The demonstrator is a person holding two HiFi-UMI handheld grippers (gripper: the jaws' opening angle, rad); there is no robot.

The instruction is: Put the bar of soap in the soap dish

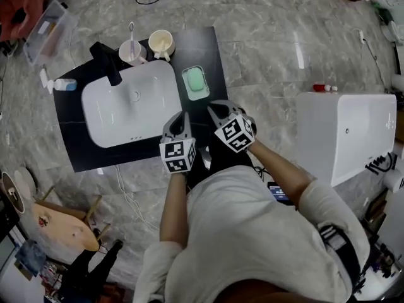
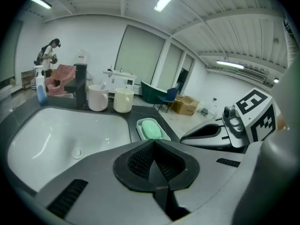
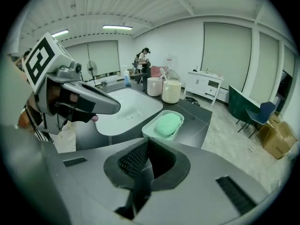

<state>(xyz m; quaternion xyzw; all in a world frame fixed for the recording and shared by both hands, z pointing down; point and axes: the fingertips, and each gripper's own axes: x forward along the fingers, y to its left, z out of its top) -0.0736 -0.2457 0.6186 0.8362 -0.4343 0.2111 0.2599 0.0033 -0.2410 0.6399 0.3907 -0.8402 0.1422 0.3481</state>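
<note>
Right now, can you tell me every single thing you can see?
bar of soap: one, green, lying in the soap dish
soap dish: one, pale, on the black counter, right of the sink
sink: one, white, set in the counter
tap: one, black, at the sink's back edge
cups: two, pinkish with a toothbrush, and cream, behind the sink
bottle: one, blue and white, left of the sink
bathtub: one, white, on the floor at right
left gripper: one, grey, shut, empty
right gripper: one, grey, shut, empty
</note>
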